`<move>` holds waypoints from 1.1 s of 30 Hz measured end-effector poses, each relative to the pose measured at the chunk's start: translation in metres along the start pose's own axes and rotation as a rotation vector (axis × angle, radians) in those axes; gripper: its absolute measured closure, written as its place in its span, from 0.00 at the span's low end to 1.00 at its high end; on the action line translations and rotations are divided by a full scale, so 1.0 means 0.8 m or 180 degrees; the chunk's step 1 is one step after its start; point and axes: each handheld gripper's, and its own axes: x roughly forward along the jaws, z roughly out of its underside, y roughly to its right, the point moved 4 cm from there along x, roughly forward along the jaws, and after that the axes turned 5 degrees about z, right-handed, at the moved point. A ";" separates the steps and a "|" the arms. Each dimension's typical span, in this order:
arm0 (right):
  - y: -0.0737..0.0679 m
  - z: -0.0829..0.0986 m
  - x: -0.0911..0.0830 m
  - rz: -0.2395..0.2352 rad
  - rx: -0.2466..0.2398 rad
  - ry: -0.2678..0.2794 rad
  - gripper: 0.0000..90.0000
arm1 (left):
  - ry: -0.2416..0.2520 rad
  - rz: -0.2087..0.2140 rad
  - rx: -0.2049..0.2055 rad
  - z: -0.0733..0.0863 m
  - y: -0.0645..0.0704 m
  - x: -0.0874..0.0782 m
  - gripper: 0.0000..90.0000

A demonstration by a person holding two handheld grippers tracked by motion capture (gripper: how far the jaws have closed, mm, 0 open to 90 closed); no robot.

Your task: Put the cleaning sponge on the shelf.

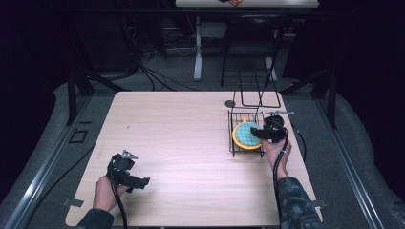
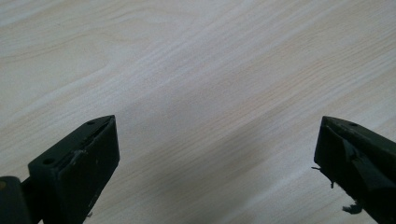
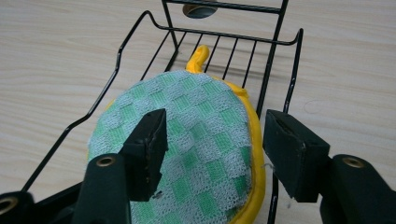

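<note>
On the tabletop, at its right side, a round green pad with yellow rim lies in a black wire rack. Right tongs stand apart around the pad's edge. Left tongs are wide apart over bare wood.

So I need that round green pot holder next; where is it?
The pot holder lies in the black wire rack on the table's right side, by the open right gripper.
</note>
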 end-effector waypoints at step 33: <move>-0.017 0.013 -0.111 -0.0381 -0.0497 0.0029 0.01 | 0.0014 -0.0011 0.0003 0.000 0.001 0.000 0.00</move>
